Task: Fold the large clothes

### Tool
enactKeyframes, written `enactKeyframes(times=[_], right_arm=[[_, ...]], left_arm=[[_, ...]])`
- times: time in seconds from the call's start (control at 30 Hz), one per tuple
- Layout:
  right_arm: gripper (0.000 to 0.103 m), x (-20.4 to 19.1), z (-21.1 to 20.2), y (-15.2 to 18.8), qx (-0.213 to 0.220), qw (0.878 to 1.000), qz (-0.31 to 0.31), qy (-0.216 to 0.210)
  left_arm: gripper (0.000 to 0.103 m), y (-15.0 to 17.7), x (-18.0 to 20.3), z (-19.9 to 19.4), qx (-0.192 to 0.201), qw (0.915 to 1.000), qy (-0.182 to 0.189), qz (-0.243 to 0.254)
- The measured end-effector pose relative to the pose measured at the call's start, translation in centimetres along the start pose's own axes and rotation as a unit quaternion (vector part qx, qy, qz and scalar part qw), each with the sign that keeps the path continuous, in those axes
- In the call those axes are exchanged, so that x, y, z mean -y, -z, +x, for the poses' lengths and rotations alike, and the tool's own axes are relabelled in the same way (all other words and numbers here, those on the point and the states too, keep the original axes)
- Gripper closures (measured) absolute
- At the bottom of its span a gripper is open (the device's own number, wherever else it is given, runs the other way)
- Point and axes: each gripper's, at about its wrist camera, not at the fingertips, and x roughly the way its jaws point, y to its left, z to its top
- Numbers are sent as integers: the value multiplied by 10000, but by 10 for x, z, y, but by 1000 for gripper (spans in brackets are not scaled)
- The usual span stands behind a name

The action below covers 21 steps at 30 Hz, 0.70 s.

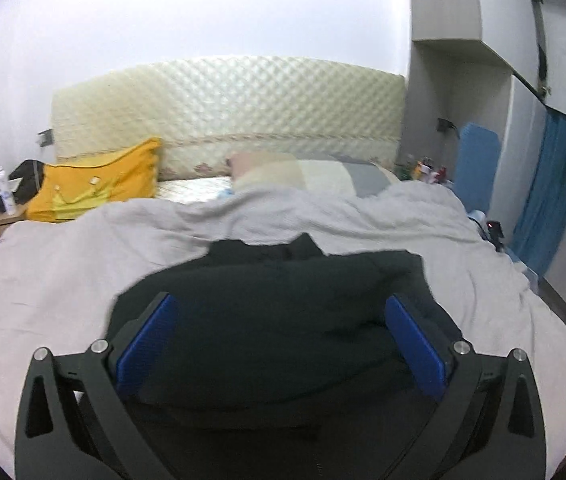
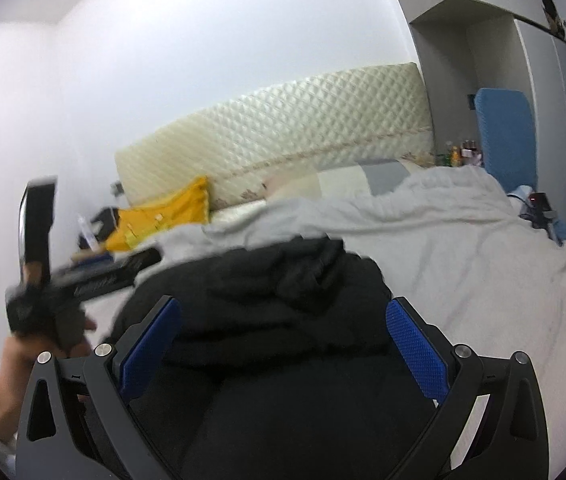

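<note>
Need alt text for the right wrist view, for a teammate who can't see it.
The right gripper hangs open over a bunched black garment on a bed's pale blanket, its blue pads clear of the cloth. At left, blurred, a hand holds the left gripper. Behind are a yellow pillow and a quilted headboard.

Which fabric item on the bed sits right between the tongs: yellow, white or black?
The black garment, bunched directly ahead of both open tongs. The yellow pillow lies far back by the headboard; the white duvet is spread underneath.
</note>
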Motion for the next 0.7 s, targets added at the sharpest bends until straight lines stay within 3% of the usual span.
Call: enactKeyframes(times=[0.17, 0.37, 0.53, 0.7], right_arm=[[0, -4, 38, -32, -86, 9993, -155, -335], [2, -14, 114, -34, -476, 9963, -417, -582], [26, -10, 182, -18, -975, 9925, -488, -554], [31, 6, 235, 12, -1348, 9885, -604, -324]], left_arm=[[0, -12, -38, 5, -11, 9996, -193, -205], [0, -1, -62, 45, -234, 9987, -336, -304], [0, 16, -78, 91, -531, 9971, -438, -321], [0, 34, -92, 123, -798, 9944, -612, -319]])
